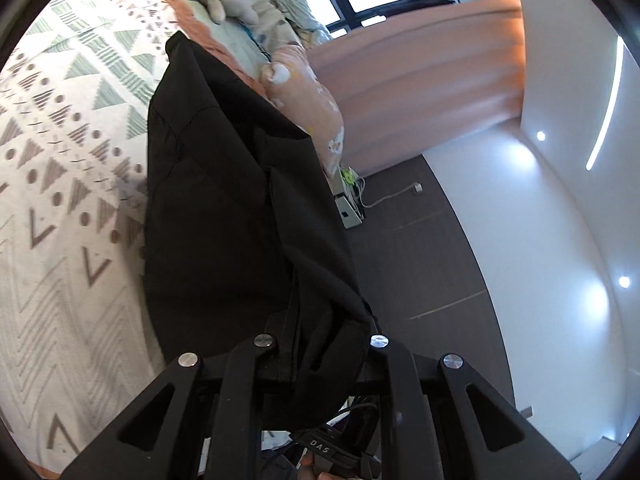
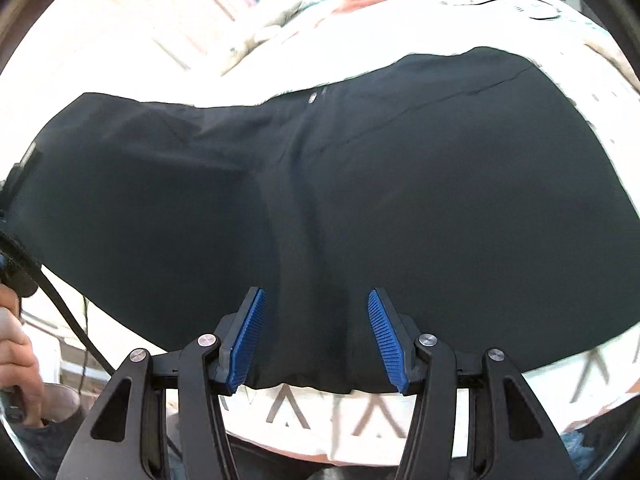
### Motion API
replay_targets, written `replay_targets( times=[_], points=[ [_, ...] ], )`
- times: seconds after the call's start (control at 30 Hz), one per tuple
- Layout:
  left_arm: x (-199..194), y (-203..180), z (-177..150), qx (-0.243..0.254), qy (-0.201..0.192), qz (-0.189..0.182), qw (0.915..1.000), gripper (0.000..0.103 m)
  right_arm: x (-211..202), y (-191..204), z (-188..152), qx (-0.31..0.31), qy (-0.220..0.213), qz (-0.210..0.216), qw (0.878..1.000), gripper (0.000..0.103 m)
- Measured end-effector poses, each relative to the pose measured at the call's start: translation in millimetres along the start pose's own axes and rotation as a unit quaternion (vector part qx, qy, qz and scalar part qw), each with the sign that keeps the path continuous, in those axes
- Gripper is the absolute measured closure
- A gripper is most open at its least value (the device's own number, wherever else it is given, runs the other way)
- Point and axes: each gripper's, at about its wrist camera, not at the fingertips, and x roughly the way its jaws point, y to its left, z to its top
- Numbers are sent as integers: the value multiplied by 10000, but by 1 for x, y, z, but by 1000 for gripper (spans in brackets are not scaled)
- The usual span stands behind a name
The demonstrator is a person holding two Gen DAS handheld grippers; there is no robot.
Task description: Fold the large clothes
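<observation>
Left tool (image 1: 320, 344) pinching black garment (image 1: 224, 184); right tool (image 2: 316, 336) agape.

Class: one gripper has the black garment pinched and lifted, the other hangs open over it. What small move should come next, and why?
Probably close the right gripper on the black garment: its blue pads straddle the near hem without pressing, while the left gripper alone holds cloth.

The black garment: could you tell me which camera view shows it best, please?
The right wrist view: the black garment spreads wide across the patterned bedspread, with seams visible. The left wrist view shows only a bunched, hanging part of it, pinched in the left gripper.
</observation>
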Motion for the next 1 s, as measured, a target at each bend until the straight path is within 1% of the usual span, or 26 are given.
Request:
replay_targets(
  times=[0.13,0.17,0.27,0.33,0.4,0.53,0.57,0.6,0.7,0.73,0.8,0.83,1.0],
  points=[
    [28,-23,-7,156,189,-24,9997,87,-33,-28,9,279,-328,135,9990,51],
    [36,-28,-8,190,238,-15,9995,87,-38,-26,6,320,-393,144,9986,51],
    [59,-40,-13,282,390,27,9988,87,-65,-52,8,483,-631,197,9966,51],
    [77,-49,-19,377,502,118,9980,87,-79,-71,8,638,-765,232,9948,51],
    [93,-53,-22,450,616,226,9968,87,-90,-84,0,772,-866,240,9930,51],
    [138,-58,-31,499,929,393,9936,87,-103,-111,-16,1101,-1019,208,9885,51],
    [152,-58,-35,500,1036,466,9923,87,-113,-123,-24,1206,-1037,201,9871,51],
    [160,-61,-41,512,1121,532,9909,87,-116,-132,-28,1305,-1057,172,9856,51],
    [197,-58,-56,497,1465,757,9851,87,-127,-154,-45,1525,-1107,64,9821,51],
    [207,-55,-61,478,1569,808,9832,87,-132,-154,-40,1571,-1097,47,9815,51],
    [226,-52,-73,448,1766,888,9792,87,-142,-165,-45,1719,-1119,5,9787,51],
    [234,-51,-80,456,1849,923,9774,87,-147,-163,-47,1765,-1121,-1,9779,51],
    [264,-60,-99,590,2135,980,9702,87,-164,-178,-52,1889,-1131,-34,9755,51]
  ],
)
